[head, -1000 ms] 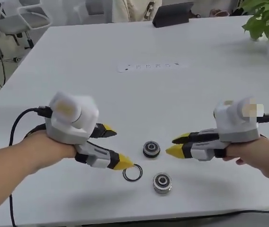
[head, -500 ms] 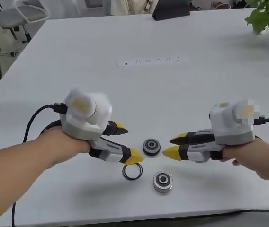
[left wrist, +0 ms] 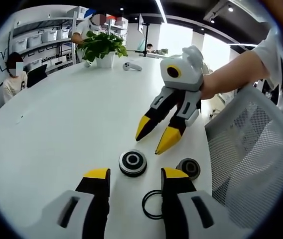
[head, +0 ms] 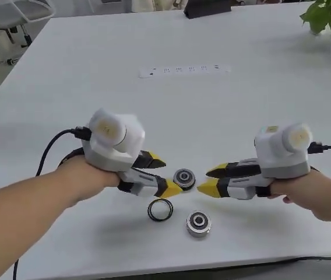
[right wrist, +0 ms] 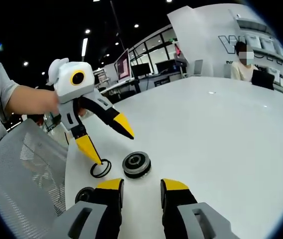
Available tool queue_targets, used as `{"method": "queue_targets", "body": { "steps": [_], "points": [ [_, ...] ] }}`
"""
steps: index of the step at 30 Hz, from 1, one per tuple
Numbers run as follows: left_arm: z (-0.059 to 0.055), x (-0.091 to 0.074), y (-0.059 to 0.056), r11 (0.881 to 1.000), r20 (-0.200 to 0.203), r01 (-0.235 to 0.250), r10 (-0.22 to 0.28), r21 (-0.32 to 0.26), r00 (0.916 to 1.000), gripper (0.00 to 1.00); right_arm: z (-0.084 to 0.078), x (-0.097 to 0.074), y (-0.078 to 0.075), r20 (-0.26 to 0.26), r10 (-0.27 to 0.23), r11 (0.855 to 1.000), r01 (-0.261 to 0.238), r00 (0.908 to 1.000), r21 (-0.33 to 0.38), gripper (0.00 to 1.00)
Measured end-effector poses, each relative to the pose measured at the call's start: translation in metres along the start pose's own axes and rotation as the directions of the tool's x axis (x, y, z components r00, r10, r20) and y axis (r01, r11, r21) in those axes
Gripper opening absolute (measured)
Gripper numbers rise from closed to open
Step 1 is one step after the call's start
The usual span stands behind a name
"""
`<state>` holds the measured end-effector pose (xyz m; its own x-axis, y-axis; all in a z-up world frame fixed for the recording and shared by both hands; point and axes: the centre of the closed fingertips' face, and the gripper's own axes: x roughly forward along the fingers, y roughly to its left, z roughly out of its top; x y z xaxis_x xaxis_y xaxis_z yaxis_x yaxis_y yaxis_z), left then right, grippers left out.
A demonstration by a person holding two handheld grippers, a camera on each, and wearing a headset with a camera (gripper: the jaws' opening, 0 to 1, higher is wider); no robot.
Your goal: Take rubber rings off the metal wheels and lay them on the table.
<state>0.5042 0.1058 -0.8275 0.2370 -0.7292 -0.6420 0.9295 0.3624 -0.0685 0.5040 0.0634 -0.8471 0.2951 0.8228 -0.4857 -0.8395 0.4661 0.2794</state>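
Catches, in the head view, a power strip (head: 183, 70) far up the white table (head: 66, 105); adds, in the left gripper view, a mesh chair back (left wrist: 251, 149). Holds left gripper (head: 168, 175) and right gripper (head: 205, 179) with jaws apart, clamping nothing. Points both at one metal wheel (head: 184, 178) lying flat between their tips, just beside the left's nearer tip. Leaves a loose rubber ring (head: 160, 209) flat on the table nearer the person, a second wheel (head: 198, 223) close beside it.

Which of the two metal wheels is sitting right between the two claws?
The farther wheel, lying between the tips of the left claw and right claw. The nearer wheel lies closer to the person, beside the loose rubber ring.
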Motion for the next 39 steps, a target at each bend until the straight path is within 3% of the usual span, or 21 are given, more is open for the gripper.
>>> {"method": "queue_targets", "body": {
  "steps": [8, 16, 22, 27, 30, 33, 39],
  "points": [
    [0.002, 0.013, -0.002, 0.999, -0.018, 0.022, -0.022, 0.031, 0.9996, 0.31, 0.001, 0.001, -0.001, 0.008, 0.005, 1.000, -0.005, 1.0000, 0.007, 0.27],
    [0.004, 0.020, 0.001, 0.999, -0.020, 0.029, -0.028, 0.019, 0.9994, 0.24, -0.002, 0.001, -0.001, 0.005, 0.011, 1.000, -0.011, 0.9999, 0.010, 0.27],
    [0.005, 0.022, 0.002, 0.999, -0.024, 0.023, -0.022, 0.028, 0.9995, 0.18, -0.004, 0.001, -0.001, 0.004, 0.012, 1.000, -0.012, 0.9999, 0.013, 0.26],
    [0.005, 0.023, 0.009, 1.000, -0.024, -0.003, 0.003, 0.000, 0.9997, 0.08, -0.004, 0.002, -0.001, 0.002, 0.014, 1.000, -0.014, 0.9999, 0.009, 0.26],
    [0.005, 0.022, 0.009, 1.000, -0.023, -0.009, 0.009, 0.010, 0.9997, 0.07, -0.003, 0.002, -0.001, 0.004, 0.014, 1.000, -0.014, 0.9999, 0.007, 0.26],
    [0.005, 0.022, 0.007, 0.995, -0.037, -0.022, 0.025, 0.098, 0.9990, 0.08, -0.001, 0.004, -0.001, 0.005, 0.017, 1.000, -0.017, 0.9999, 0.000, 0.26],
    [0.006, 0.023, 0.004, 0.995, -0.034, -0.029, 0.033, 0.100, 0.9989, 0.09, 0.003, 0.010, 0.003, -0.007, 0.029, 0.999, -0.029, 0.9996, -0.030, 0.26]
  ]
}}
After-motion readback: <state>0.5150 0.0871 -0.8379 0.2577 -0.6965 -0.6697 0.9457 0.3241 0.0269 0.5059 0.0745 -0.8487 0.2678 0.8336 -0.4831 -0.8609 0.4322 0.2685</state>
